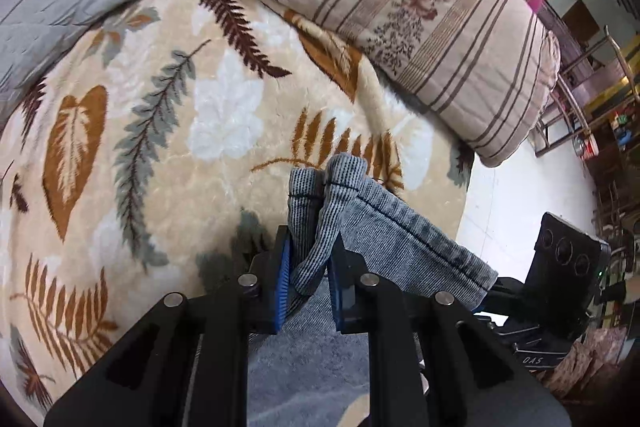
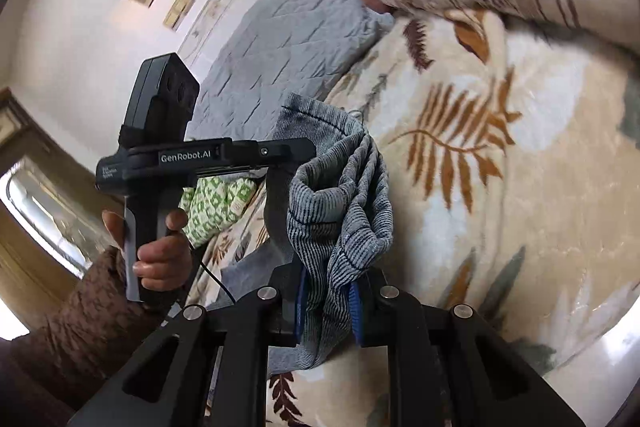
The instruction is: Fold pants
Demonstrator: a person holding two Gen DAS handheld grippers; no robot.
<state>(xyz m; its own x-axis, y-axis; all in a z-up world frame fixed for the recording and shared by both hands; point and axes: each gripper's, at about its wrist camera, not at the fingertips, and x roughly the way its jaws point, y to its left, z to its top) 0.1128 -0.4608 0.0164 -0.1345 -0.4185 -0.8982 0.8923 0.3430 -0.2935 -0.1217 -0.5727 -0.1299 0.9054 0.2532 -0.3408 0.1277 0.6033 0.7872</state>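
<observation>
Pants (image 1: pixel 384 247) are held raised above the leaf-print bed blanket (image 1: pixel 168 115), bunched hem clamped in left gripper (image 1: pixel 308 267) jaws and right gripper (image 2: pixel 330 291) jaws at 6 o'clock; uneven bunching risks slippage and a skewed fold.

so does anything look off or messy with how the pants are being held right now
Nothing damaged or spilled. The pants are bunched in ridges in the right claw rather than flat, and the left claw pinches a folded cuff. The leaf blanket looks smooth.
</observation>
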